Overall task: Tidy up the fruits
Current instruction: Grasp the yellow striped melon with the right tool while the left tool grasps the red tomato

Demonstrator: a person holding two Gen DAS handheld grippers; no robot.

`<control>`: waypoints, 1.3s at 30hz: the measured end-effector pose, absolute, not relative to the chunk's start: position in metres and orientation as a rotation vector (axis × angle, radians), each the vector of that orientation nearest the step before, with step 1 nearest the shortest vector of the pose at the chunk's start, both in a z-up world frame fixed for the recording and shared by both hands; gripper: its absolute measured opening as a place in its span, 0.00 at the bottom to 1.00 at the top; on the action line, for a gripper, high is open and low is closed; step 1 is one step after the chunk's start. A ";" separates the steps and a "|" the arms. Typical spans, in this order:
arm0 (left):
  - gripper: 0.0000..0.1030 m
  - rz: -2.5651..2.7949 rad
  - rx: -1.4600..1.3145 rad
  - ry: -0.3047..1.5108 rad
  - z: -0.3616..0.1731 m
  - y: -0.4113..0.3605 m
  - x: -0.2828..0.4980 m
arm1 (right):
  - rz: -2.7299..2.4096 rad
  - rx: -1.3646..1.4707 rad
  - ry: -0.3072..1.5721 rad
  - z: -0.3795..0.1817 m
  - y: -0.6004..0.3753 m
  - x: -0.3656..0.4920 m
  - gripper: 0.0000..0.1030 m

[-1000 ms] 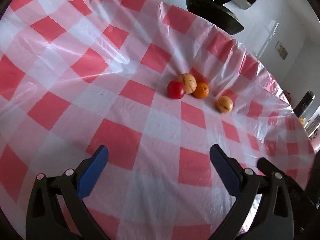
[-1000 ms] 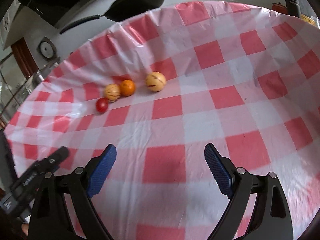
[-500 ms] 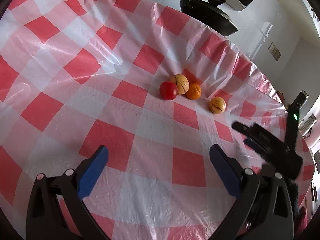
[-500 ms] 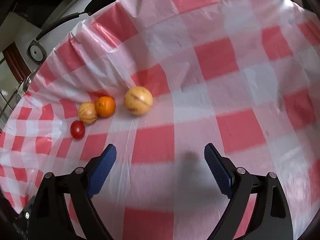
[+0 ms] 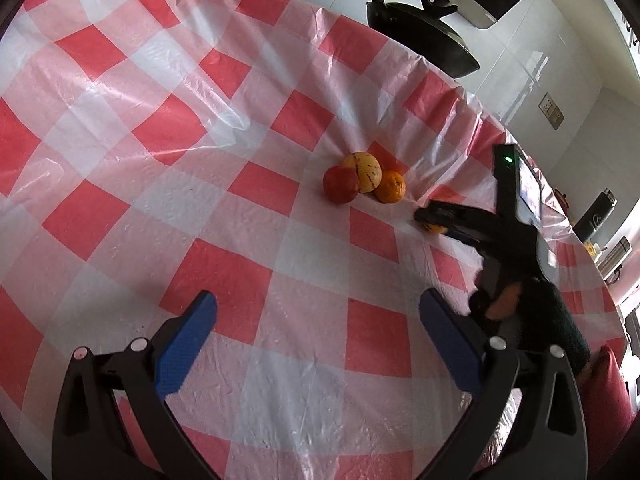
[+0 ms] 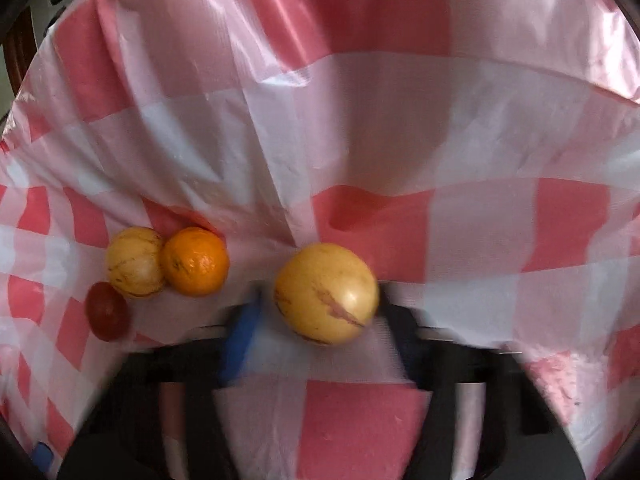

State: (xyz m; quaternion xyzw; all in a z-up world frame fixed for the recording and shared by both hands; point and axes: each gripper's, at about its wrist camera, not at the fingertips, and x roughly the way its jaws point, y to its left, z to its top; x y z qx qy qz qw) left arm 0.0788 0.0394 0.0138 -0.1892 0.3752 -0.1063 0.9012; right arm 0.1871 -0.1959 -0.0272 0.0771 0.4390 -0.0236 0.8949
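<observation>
We have the right gripper (image 6: 320, 320) down at a yellow streaked fruit (image 6: 326, 294) that sits alone, near the far edge of the table where the red-and-white checked cloth (image 6: 360, 412) bunches up and folds over. Its jaws have just been closing, and the fruit is between them. The blue pad (image 6: 240, 340) on one side is just beside the fruit with a sliver of cloth showing between, and the other finger is a dark blur against the opposite side, so we cannot tell whether the grip is firm.

To one side, along that same far edge, the other three fruits huddle together: a second yellow fruit (image 6: 134, 267) touching an orange (image 6: 196, 262), and a red tomato (image 6: 107, 311) just beside the yellow one.

From the other wrist we see the left gripper (image 5: 316, 336) hanging over the middle of the table with its jaws wide apart and nothing between them, well apart from the fruits. A black pan (image 5: 424, 40) sits beyond the far edge.
</observation>
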 end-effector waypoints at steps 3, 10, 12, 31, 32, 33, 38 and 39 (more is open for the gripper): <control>0.98 -0.220 -0.389 0.777 0.014 0.039 0.079 | -0.023 0.253 0.866 -0.024 -0.205 0.147 0.43; 0.98 -0.237 -0.377 0.797 0.014 0.035 0.080 | 0.012 0.461 0.726 -0.022 -0.229 0.072 0.43; 0.98 -0.254 -0.388 0.807 0.013 0.036 0.080 | 0.018 0.570 0.687 -0.025 -0.243 0.069 0.43; 0.78 -0.125 -0.126 0.934 0.004 -0.037 0.232 | 0.036 0.584 0.672 -0.025 -0.249 0.072 0.43; 0.66 -0.122 -0.104 0.927 0.004 -0.039 0.233 | 0.038 0.583 0.674 -0.025 -0.248 0.072 0.43; 0.44 -0.130 -0.087 0.927 0.004 -0.040 0.233 | 0.040 0.583 0.674 -0.025 -0.248 0.073 0.44; 0.33 -0.143 -0.106 0.781 0.025 -0.020 0.183 | 0.044 0.586 0.671 -0.025 -0.248 0.073 0.44; 0.33 -0.142 -0.101 0.753 0.031 -0.016 0.168 | 0.044 0.585 0.672 -0.025 -0.247 0.073 0.44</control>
